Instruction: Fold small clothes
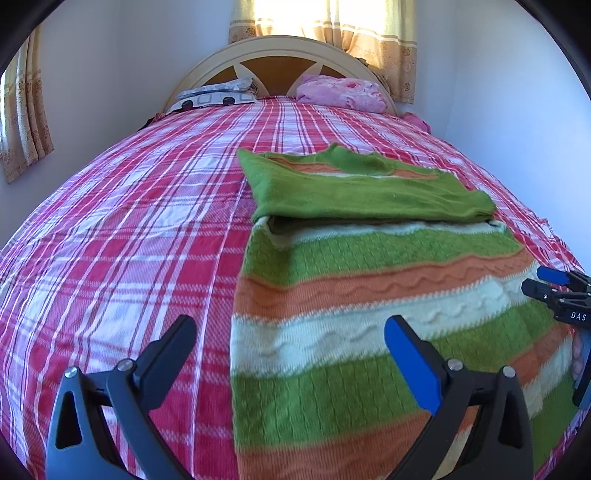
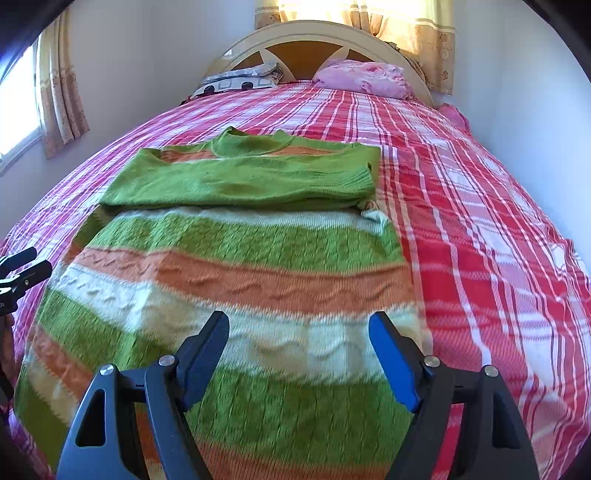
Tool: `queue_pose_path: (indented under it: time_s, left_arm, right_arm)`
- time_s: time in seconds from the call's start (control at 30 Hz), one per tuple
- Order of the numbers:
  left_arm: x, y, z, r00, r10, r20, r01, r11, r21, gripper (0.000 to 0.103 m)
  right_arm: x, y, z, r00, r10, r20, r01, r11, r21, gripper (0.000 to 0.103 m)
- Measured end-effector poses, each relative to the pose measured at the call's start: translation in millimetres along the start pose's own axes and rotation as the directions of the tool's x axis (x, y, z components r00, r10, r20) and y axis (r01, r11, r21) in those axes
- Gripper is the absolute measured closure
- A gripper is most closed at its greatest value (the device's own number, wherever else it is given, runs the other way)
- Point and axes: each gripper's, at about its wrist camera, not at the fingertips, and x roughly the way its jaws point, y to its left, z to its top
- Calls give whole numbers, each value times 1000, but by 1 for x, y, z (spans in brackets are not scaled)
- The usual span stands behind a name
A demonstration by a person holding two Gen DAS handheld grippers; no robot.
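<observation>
A knitted sweater [image 1: 369,273] with green, orange and white stripes lies flat on the bed; it also shows in the right wrist view [image 2: 236,258]. Its green sleeves [image 1: 369,192] are folded across the chest near the collar. My left gripper [image 1: 291,328] is open and empty, above the sweater's lower left edge. My right gripper [image 2: 299,325] is open and empty, above the sweater's lower right part. The right gripper also shows at the right edge of the left wrist view [image 1: 546,284], and the left gripper at the left edge of the right wrist view [image 2: 26,266].
The bed has a red and white plaid cover [image 1: 129,240]. Two pillows lie by the headboard [image 1: 280,55]: a patterned one [image 1: 218,94] and a pink one [image 1: 340,92]. White walls stand close on both sides. Curtains [image 1: 332,26] hang behind the headboard.
</observation>
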Motion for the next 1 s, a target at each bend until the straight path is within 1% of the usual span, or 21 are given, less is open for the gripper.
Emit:
queue_pose_path:
  time_s: [0.3,0.5,0.83,1.0]
  left_arm:
    - [-17,-5,-28,1000,-14,-19,14,1000,5,0]
    - [-31,-3,-43,1000,-23,-21,23,1000,7,0]
    - [-46,2,-62,999,-32,-21,32,999,-10,0]
    - [-51,-6,-71,999,-30,-30,30,999,21,0]
  right_arm:
    - [-17,2,-22,999,33,-9,-33,999,34,25]
    - [-29,10,-43,999,40,-15,-40,999,22,24]
    - [-48,12,-65,998,54,-11,-54,998,24,24]
    - [-52,9,-75,999,48,-17,-48,998,27,24]
